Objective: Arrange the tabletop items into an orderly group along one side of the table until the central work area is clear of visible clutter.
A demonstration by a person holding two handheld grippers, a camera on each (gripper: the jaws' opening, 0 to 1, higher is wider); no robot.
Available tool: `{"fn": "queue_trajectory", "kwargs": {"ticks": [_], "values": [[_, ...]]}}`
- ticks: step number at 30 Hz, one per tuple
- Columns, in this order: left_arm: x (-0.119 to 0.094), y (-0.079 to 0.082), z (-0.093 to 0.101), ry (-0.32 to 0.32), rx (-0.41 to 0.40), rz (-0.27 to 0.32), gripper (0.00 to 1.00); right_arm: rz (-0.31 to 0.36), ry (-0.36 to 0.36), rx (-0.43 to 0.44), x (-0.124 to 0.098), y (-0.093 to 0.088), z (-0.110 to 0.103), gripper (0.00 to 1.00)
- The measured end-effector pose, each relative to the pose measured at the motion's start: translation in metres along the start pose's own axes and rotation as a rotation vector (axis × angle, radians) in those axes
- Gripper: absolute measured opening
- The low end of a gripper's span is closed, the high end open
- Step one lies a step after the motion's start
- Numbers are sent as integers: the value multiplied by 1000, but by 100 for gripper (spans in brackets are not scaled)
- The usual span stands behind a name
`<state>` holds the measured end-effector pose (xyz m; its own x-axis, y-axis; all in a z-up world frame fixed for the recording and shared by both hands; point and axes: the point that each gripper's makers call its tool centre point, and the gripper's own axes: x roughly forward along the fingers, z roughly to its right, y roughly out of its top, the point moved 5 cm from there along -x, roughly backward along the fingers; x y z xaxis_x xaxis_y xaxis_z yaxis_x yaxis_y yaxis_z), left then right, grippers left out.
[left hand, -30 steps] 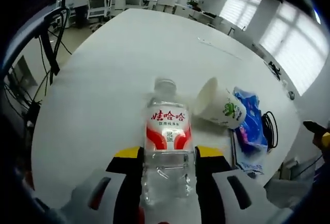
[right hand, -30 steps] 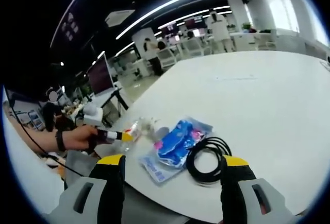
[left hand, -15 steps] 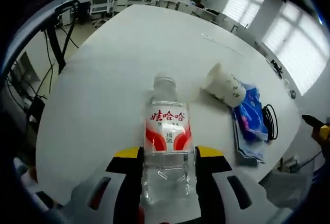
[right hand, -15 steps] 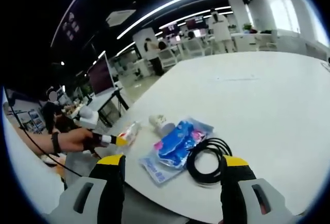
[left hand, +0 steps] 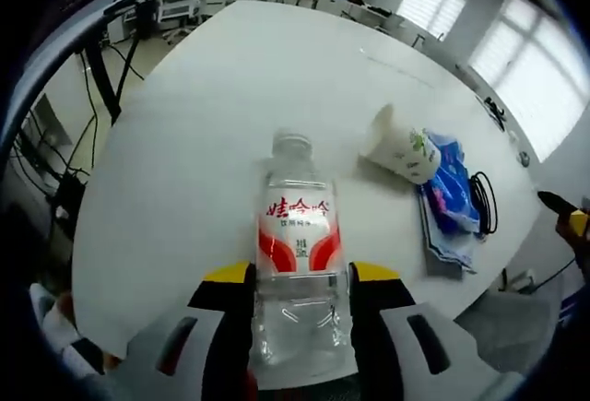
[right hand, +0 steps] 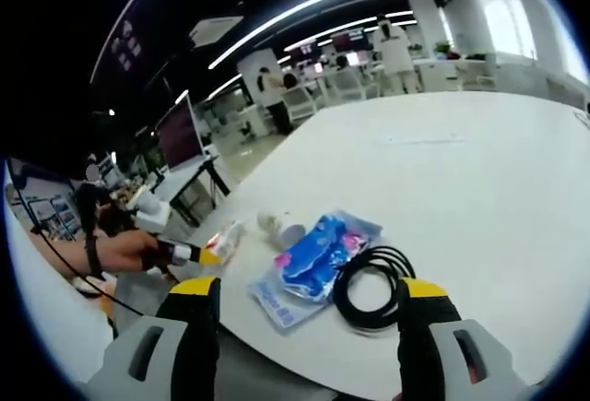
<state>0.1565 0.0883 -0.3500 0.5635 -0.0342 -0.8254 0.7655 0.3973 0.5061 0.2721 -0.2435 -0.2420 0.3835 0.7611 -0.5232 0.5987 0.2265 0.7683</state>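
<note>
I am working at a large white table (left hand: 230, 97) in a bright open office. Most of its surface is bare; the loose items sit gathered near one edge, so the tidying looks well along to me, though not finished.

In the left gripper view, my left gripper (left hand: 300, 327) is clenched on a clear plastic water bottle (left hand: 297, 244), its yellow-tipped jaws pressing the lower body from both sides. The bottle is held off the table near the edge and has not yet been set down with the others; placing it there seems to be the main step left.

Beyond it, a white paper cup (left hand: 398, 147) lies on its side, touching a blue plastic packet (left hand: 449, 194). Just past the packet lies a coiled black cable (left hand: 486, 206).

In the right gripper view, my right gripper (right hand: 300, 327) hangs above the table edge with its jaws spread wide and nothing between them. The cable coil (right hand: 373, 283) lies beside the packet (right hand: 318, 258), with the tipped cup (right hand: 277, 226) just behind. My hand (right hand: 124, 252) with the left gripper holds the bottle (right hand: 226, 240) near that group. The cup may need standing upright.

The bottle's label is red and white with large red Chinese characters; the smaller print is too fine to read. The cup bears a small green mark I cannot make out.
</note>
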Motion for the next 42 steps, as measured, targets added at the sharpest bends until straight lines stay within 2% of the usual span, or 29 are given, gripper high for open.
{"fn": "queue_trajectory", "kwargs": {"ticks": [7, 9, 21, 31, 38, 42], "values": [[3, 4, -3, 0, 10, -4, 40, -10, -4, -7, 0, -2, 2, 83], [4, 8, -5, -1, 1, 11, 40, -12, -5, -8, 0, -2, 2, 83], [21, 26, -7, 7, 37, -14, 43, -10, -20, -15, -6, -4, 1, 90], [30, 31, -4, -13, 49, -36, 44, -21, -26, -2, -10, -11, 1, 87], [37, 31, -7, 9, 52, -38, 43, -11, -33, 1, -11, -9, 0, 88], [35, 32, -6, 0, 32, -18, 42, -10, -31, 5, -10, -8, -1, 88]]}}
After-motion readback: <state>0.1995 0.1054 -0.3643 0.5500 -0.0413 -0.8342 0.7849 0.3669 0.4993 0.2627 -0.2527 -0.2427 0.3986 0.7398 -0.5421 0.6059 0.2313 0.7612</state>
